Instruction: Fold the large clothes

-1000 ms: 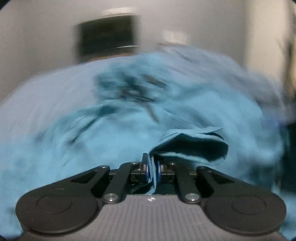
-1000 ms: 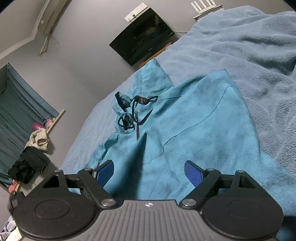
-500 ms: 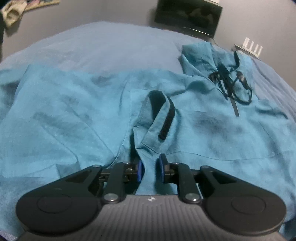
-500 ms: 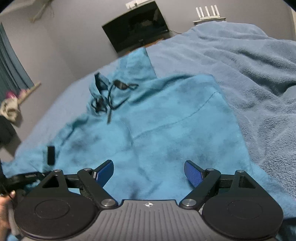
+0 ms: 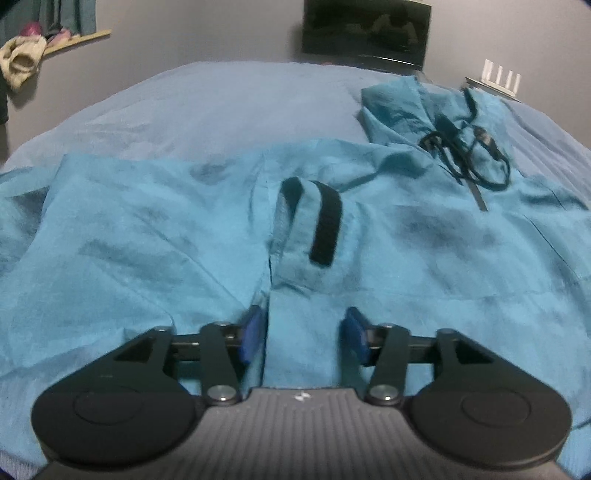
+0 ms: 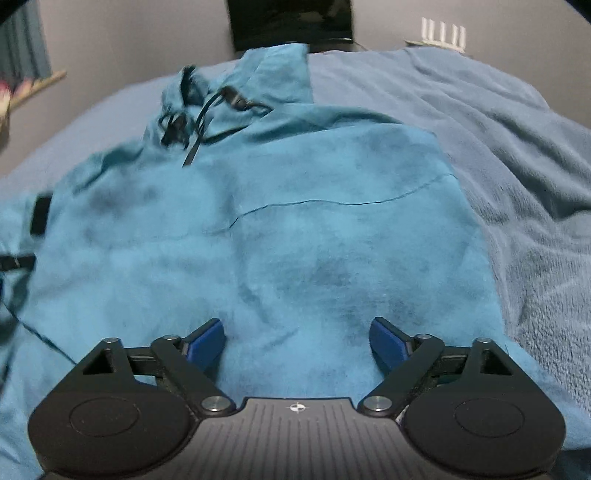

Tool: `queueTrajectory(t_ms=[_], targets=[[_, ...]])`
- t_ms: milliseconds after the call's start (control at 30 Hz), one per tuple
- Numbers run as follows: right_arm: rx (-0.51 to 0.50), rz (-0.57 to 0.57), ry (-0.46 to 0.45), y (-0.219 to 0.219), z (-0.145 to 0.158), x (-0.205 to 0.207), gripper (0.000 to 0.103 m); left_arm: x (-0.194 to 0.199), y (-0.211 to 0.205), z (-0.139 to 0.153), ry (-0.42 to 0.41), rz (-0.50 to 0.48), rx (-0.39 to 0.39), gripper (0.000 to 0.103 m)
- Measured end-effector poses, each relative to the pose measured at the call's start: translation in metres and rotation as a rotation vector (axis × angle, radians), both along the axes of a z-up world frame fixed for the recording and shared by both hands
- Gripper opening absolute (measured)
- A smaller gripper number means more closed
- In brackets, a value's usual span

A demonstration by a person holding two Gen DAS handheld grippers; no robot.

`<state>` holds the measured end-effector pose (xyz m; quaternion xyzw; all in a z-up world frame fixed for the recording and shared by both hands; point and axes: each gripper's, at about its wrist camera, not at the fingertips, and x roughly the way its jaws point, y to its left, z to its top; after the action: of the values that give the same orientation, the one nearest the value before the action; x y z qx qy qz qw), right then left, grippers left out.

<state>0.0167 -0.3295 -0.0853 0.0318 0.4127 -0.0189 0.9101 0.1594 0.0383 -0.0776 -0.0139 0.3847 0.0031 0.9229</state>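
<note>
Teal sleeve [image 5: 306, 236] now lies across the hoodie [image 6: 295, 229]; my left fingers [image 5: 251, 332] are opening off it. Right fingers [image 6: 207, 341] stay wide, empty. One fold down.

Teal hoodie [image 6: 295, 221], black drawstrings [image 5: 465, 162], blue bedding [image 6: 517, 147]

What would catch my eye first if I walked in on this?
A big teal hooded jacket lies spread across the blue bed, its black drawstrings tangled near the hood. A sleeve cuff with a black strap lies folded over its middle. A dark screen hangs on the far wall.
</note>
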Motion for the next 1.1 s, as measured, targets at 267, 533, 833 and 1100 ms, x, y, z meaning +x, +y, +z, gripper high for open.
queueTrajectory(t_ms=[267, 533, 833, 1100], targets=[[-0.016, -0.048, -0.191, 0.002, 0.019, -0.015, 0.097, -0.029, -0.024, 0.013, -0.044, -0.082, 0.098, 0.072], [0.021, -0.062, -0.269, -0.005, 0.031, -0.025, 0.103, -0.071, -0.005, 0.076, -0.195, -0.066, 0.111, 0.087], [0.018, 0.047, -0.295, 0.011, 0.028, -0.034, 0.103, -0.095, 0.152, 0.112, -0.187, 0.422, 0.027, 0.092], [0.042, 0.156, -0.276, 0.026, 0.027, -0.038, 0.103, -0.119, 0.235, 0.096, -0.153, 0.637, -0.177, 0.092]])
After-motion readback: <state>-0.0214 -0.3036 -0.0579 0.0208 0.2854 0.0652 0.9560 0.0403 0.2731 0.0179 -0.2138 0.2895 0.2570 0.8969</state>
